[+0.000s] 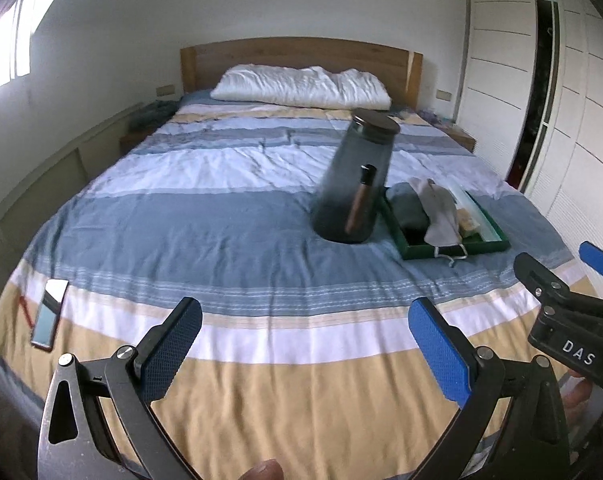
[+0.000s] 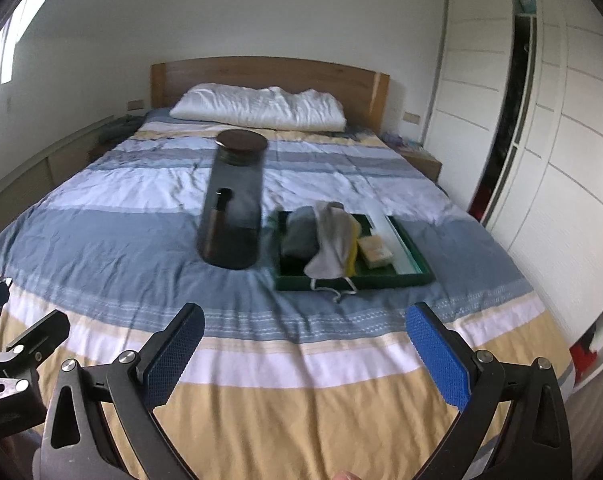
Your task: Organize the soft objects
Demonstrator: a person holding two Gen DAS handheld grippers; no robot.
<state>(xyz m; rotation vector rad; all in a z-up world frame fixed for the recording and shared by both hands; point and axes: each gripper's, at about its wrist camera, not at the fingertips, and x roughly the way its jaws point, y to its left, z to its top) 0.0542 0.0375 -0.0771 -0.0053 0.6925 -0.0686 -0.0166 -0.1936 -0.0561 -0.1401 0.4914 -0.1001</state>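
Both claws, left (image 1: 305, 344) & right (image 2: 305, 350), gape wide, empty. Smoky glass jar (image 2: 233, 204) at 11 o'clock; green tray (image 2: 415, 264) w/ folded cloths (image 2: 331, 240) at 1, on striped quilt (image 2: 301, 400).

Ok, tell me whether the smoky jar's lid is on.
On: the jar stands upright with its dark lid seated on top.

Left tongs (image 1: 305, 352) agape; right tongs (image 2: 305, 356) agape, side by side
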